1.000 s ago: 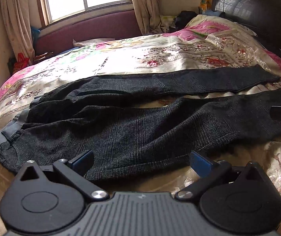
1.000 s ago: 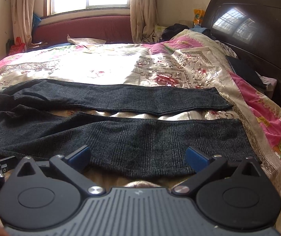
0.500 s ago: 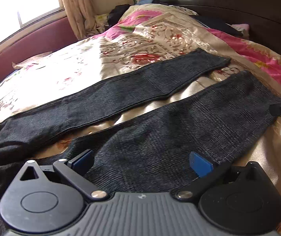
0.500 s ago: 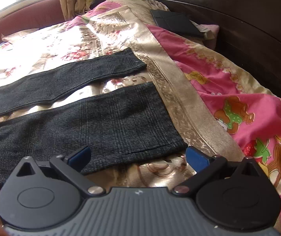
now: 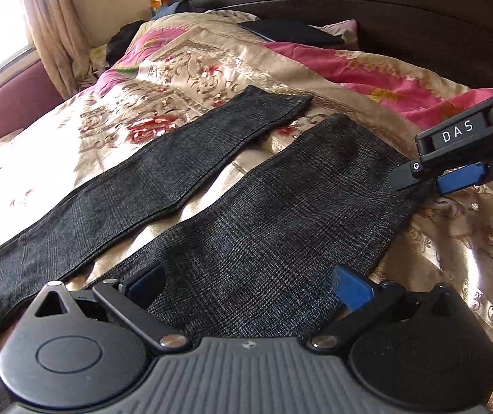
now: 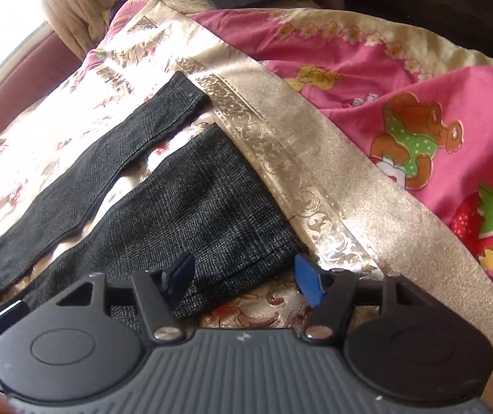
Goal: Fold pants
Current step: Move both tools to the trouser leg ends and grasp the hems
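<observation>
Dark checked wool-like cloth, the pants (image 5: 270,214) lie flat on the floral bedspread (image 5: 163,79) with both legs spread apart, and the nearer leg's hem corner sits between the jaws of the right gripper (image 6: 246,277), which are closing around it but do not look to be pressing yet. The left gripper (image 5: 250,286) hovers released, jaws wide, with the same leg's cloth directly beneath and ahead of them, nothing pinched. To do this step well, I judge the right jaws should take both layers of the hem, biting deep enough that the corner cannot slide out, while the left jaws drop onto the near edge of that leg further up, so the leg can be lifted evenly and laid over the far leg (image 5: 163,169) without dragging the slippery bedspread. The only legible writing is "DAS" (image 5: 457,131), white letters on the side of the right gripper as seen from the left wrist
</observation>
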Demonstrator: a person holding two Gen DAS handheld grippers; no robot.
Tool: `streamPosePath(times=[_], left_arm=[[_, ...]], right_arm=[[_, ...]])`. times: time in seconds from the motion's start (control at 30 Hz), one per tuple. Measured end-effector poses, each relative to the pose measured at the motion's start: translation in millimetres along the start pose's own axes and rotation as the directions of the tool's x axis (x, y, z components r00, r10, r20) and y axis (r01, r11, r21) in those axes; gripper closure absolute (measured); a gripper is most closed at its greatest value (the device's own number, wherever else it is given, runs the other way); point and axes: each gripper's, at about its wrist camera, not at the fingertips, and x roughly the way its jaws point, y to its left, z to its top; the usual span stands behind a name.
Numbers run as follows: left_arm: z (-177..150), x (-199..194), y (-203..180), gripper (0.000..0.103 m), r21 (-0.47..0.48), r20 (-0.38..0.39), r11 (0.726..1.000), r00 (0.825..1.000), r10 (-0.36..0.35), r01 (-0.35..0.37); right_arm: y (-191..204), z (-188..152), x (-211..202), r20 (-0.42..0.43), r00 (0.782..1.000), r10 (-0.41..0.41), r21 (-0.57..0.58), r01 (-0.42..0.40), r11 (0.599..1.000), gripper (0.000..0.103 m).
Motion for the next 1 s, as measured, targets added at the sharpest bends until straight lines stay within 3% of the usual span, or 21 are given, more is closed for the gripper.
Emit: streamPosePath(times=[0.1, 0.27, 0.33, 0.4, 0.43, 0.53, 0.7, 0.8, 1.0], left_arm=[[2.6, 4.9, -4.8, 0.0, 0.013, 0.006, 1.0, 1.0, -0.013, 0.013], [4.5, 19.4, -14.8, 0.0, 0.009, -0.008, 1.0, 1.0, -0.022, 0.022], [5.9, 24.0, -18.7, 0.0, 0.0, -0.012, 0.999, 0.999, -0.036, 0.036], [7.8, 25.5, -22.3, 0.0, 0.001, -0.012, 0.999, 0.999, -0.045, 0.045], [9.7, 25.7, -25.0, 0.0, 0.005, -0.009, 0.999, 0.999, -0.052, 0.052], [14.5, 24.8, -32.6, 0.0, 0.012, 0.0, 0.996, 0.996, -0.091, 0.091], [20.9, 31.0, -52.7, 0.0, 0.037, 0.003, 0.989, 0.989, -0.146, 0.146], [22.5, 22.1, -56.0, 0.0, 0.074, 0.007, 0.986, 0.989, -0.148, 0.147], [6.8, -14.9, 8.6, 0.0, 0.007, 0.032, 0.998, 0.998, -0.059, 0.059]], right_arm=[[-6.3, -0.6, -8.3, -0.008, 1.0, -0.01, 0.002, 0.01, 1.0, 0.039], [-9.4, 2.9, 2.4, -0.031, 0.996, 0.085, 0.079, -0.083, 0.993, 0.037], [-8.3, 6.2, 10.1, -0.02, 0.994, 0.109, 0.114, -0.106, 0.988, 0.046], [-12.1, 9.4, 14.9, -0.01, 0.993, 0.115, 0.162, -0.112, 0.98, 0.09], [-16.9, 11.2, 16.1, -0.014, 0.992, 0.123, 0.195, -0.118, 0.974, 0.095], [-30.9, 13.1, 6.9, 0.01, 0.985, 0.172, 0.255, -0.169, 0.952, 0.098], [-37.6, 19.0, -9.7, 0.034, 0.997, 0.071, 0.177, -0.076, 0.981, 0.1], [-33.1, 20.8, -1.8, -0.042, 0.999, 0.015, 0.119, -0.01, 0.993, 0.091], [-0.8, 20.6, -39.1, 0.012, 0.994, -0.107, -0.044, 0.107, 0.993, 0.089]])
